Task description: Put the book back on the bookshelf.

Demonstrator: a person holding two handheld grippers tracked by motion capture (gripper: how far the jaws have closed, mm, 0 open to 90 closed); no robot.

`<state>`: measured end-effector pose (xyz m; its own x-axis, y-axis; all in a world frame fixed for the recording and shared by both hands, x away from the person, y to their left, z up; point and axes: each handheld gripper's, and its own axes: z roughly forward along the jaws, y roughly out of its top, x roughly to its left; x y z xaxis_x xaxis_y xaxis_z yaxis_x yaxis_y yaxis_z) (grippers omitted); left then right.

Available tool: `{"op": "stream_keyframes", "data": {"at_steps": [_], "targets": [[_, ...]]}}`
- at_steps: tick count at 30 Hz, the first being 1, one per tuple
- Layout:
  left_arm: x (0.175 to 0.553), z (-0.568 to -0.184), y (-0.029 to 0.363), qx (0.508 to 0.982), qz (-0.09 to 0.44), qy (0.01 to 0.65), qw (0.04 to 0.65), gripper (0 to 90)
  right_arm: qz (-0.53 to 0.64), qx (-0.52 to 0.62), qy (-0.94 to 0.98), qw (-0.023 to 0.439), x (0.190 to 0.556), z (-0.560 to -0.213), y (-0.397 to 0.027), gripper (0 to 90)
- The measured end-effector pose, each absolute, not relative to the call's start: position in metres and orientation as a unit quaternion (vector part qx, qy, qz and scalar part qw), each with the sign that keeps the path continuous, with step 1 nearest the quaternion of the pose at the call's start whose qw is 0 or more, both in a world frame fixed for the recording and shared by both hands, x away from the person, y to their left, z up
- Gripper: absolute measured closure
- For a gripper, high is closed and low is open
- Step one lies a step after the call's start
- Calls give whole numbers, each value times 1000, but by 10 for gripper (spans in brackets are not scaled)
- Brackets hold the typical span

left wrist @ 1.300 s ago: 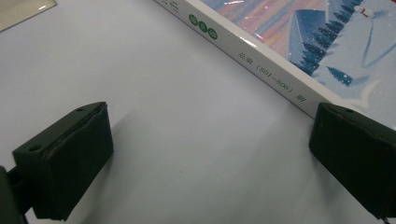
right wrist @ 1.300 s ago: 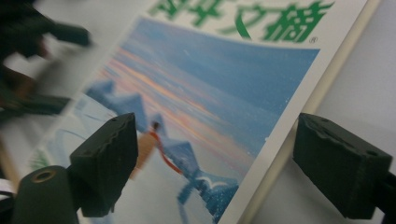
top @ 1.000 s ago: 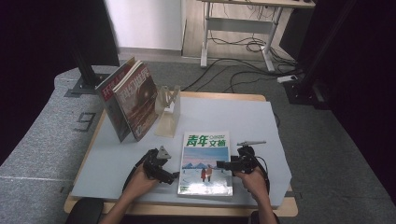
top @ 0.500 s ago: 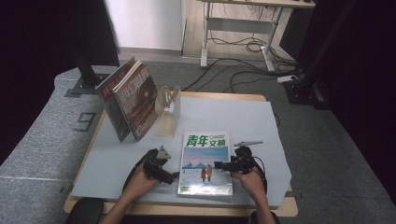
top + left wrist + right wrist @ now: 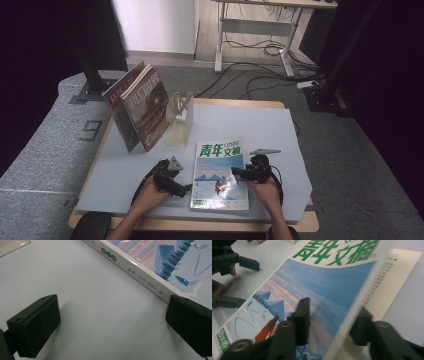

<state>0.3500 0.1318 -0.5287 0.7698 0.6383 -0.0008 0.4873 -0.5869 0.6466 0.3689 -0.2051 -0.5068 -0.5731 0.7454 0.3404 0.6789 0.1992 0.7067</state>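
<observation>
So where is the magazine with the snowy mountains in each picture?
High view: the magazine lies flat near the table's front edge, between the two hands.
Left gripper view: its spine and cover corner run across the upper right.
Right gripper view: its cover spans the middle, its right edge lifted between the jaws.
Shared landmark: the blue snowy mountain picture on its cover.

Magazine reads 青年文摘 (spine perhaps 801–806).
</observation>
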Motion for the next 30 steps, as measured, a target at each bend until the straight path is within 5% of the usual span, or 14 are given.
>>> {"op": "stream_keyframes", "data": {"at_steps": [10,21,30], "targets": [[350,-529,132,883,117,319,324,0,424,450,784,51,367,-503,-203,668],[350,-529,132,883,117,318,325,0,366,453,807,100,368,-508,-193,351],[350,-529,132,883,117,319,325,0,342,462,809,121,368,-509,-189,234]]}}
